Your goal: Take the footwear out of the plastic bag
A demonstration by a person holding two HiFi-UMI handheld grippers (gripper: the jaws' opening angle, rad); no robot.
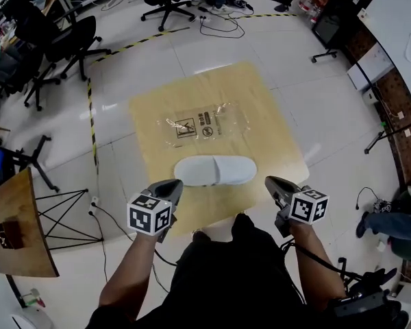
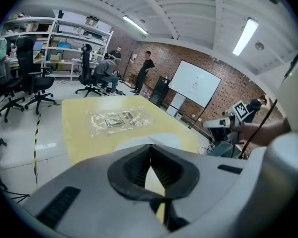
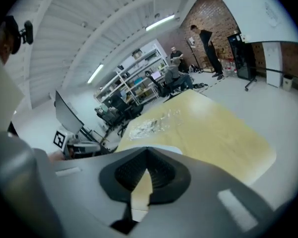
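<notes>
My left tongs (image 1: 176, 183) and right tongs (image 1: 268, 179) are both pinched shut, nothing in either. White slippers (image 1: 216, 171) lie bare on the desk (image 1: 274, 115), near the flat plastic bag (image 1: 209, 123).

Ahead of you, a pale wooden board (image 1: 274, 108) lies flat on the glossy tiled floor (image 1: 308, 60). Black-and-yellow hazard tape (image 1: 92, 122) runs just left of the board, then bends away across the far side. Beyond it on your left stand black office chairs (image 1: 67, 43), and loose cables (image 1: 219, 25) trail further off. Close on your left is a small wooden table (image 1: 20, 204) on thin black legs, with a dark object (image 1: 5, 233) on top. On your right, a whiteboard (image 1: 397, 19) stands by a brick wall (image 1: 394, 94). Shelving (image 2: 54, 43) and a standing person (image 2: 145, 71) show far off.
</notes>
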